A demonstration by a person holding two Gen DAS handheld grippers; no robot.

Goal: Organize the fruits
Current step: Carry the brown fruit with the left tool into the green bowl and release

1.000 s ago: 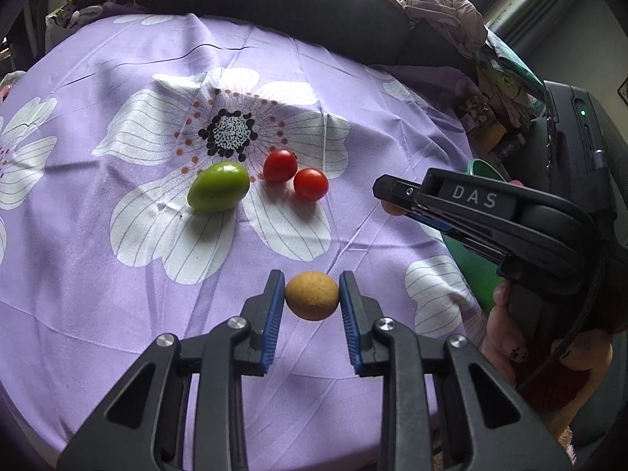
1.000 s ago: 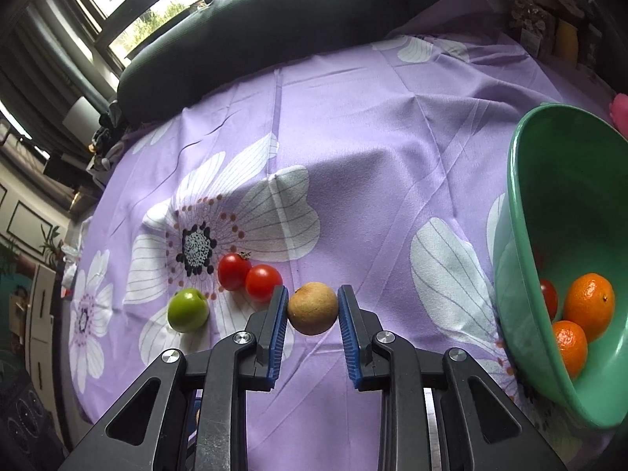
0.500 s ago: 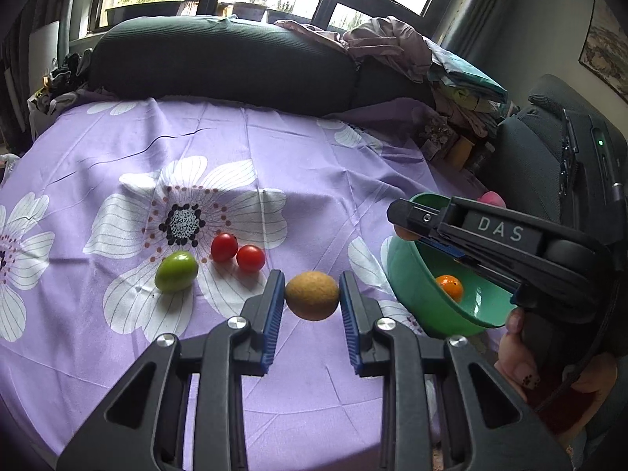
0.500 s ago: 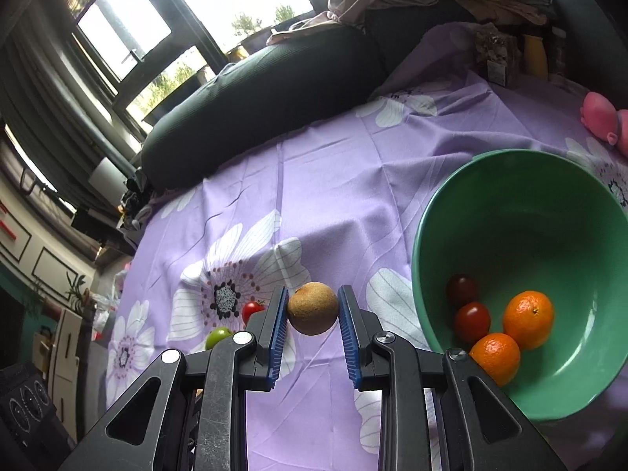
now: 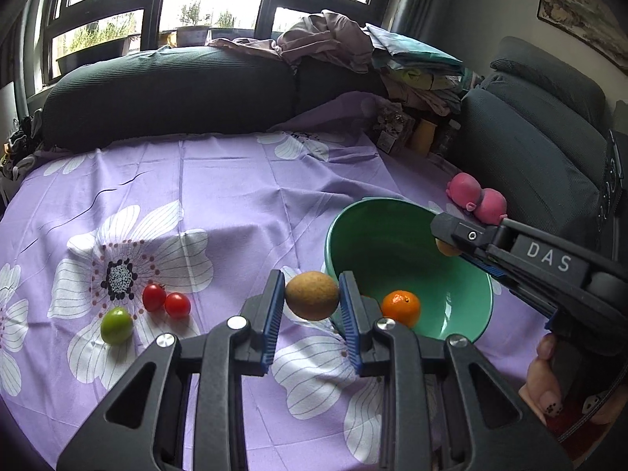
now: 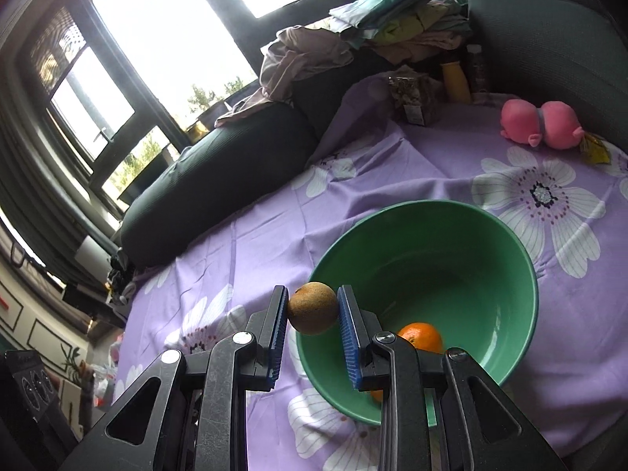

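We see each gripper, left (image 5: 312,300) and right (image 6: 313,308), clamped on a brown fruit; bowl (image 6: 526,274) contents partly hidden; "DAS" legible.

A matt, rough-skinned brown fruit (image 5: 312,295) was clamped between ribbed blue pads (image 5: 272,305) of matt black plastic. A glossy green bowl (image 6: 486,259) was set on printed purple cloth (image 5: 219,196).

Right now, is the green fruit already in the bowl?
No. In the left wrist view the green fruit lies on the purple cloth beside two red tomatoes, well left of the green bowl.
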